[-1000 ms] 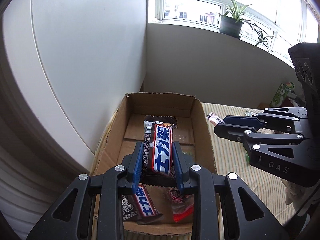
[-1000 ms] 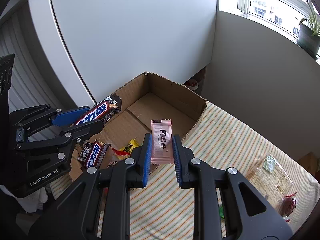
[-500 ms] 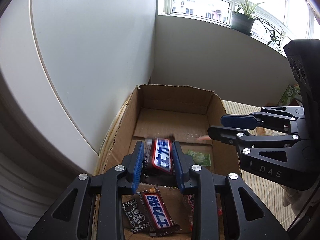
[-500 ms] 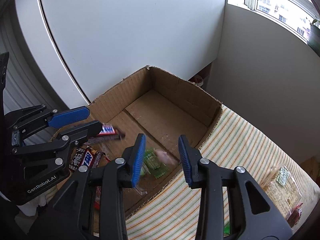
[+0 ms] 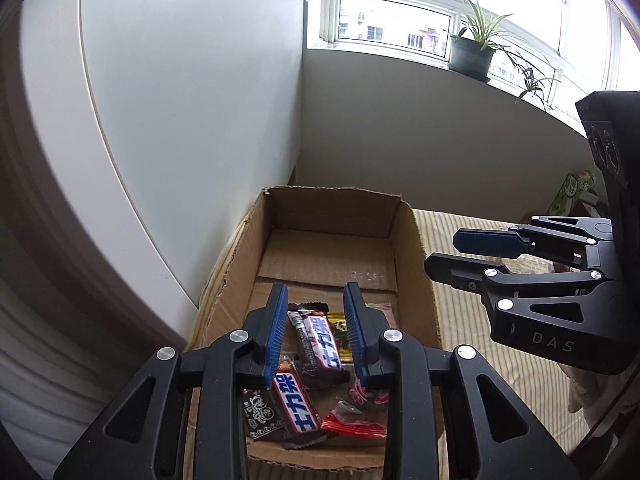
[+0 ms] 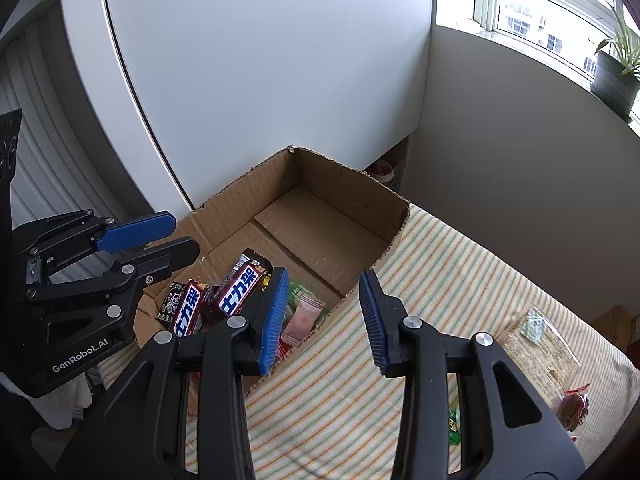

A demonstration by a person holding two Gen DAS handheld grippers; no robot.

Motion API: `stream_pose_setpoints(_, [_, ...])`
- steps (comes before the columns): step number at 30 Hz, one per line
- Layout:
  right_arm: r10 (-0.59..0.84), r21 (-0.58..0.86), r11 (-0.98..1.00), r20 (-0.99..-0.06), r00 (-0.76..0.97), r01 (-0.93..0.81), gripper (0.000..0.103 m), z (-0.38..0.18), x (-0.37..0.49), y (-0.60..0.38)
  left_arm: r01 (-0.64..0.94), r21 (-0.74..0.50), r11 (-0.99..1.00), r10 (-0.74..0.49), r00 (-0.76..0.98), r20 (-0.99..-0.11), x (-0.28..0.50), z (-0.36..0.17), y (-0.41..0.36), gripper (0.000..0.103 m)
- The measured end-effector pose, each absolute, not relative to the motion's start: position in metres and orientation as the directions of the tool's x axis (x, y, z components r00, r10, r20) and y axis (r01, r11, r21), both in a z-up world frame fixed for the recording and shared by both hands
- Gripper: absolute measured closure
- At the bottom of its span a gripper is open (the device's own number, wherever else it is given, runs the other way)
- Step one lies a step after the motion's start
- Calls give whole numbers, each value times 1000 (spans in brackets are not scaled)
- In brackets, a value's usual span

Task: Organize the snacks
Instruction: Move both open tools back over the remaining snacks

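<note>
1. While both grippers are hovering over the box (image 5: 414, 240), the left gripper (image 5: 316, 330) is standing released, gripping nothing.
2. Right gripper (image 6: 324, 316) is likewise released and empty.
3. Two chocolate bars (image 6: 240, 290), a pink packet (image 6: 304, 316) and red wrappers (image 5: 356, 420) are lying in the box's near end.
4. More snacks (image 6: 536, 344) are lying on the striped cloth (image 6: 460, 280).

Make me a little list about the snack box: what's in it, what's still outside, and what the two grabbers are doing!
box: cardboard box, open top, on striped cloth
inside: two chocolate bars, pink wafer packet, red wrapper, all at the near end
outside: clear bag of snacks on the cloth
left gripper: open, empty, above the bars
right gripper: open, empty, over the box edge
</note>
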State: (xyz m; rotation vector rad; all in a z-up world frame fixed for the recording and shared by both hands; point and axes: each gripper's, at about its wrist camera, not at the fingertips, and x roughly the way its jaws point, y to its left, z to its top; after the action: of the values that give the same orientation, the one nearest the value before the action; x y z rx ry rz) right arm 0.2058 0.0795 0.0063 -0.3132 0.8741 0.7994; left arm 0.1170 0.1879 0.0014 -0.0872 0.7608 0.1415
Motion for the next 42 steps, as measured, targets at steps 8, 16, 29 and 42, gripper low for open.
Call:
stream_pose_setpoints(8, [480, 48, 714, -761, 437, -699, 65, 27, 187, 21, -97, -39, 995, 45, 739, -672, 105, 14, 151, 76])
stream_pose_setpoints(16, [423, 44, 794, -756, 499, -606, 64, 37, 184, -67, -27, -60, 998, -21, 737, -676, 102, 14, 107, 76])
stream_pose_setpoints(29, [292, 30, 901, -781, 552, -433, 45, 18, 205, -196, 96, -72, 993, -118, 680, -724, 116, -10, 25, 70])
stream_pose_setpoints(42, [276, 62, 909, -829, 486, -411, 35, -30, 244, -232, 214, -60, 975, -182, 613, -769, 152, -40, -46, 63])
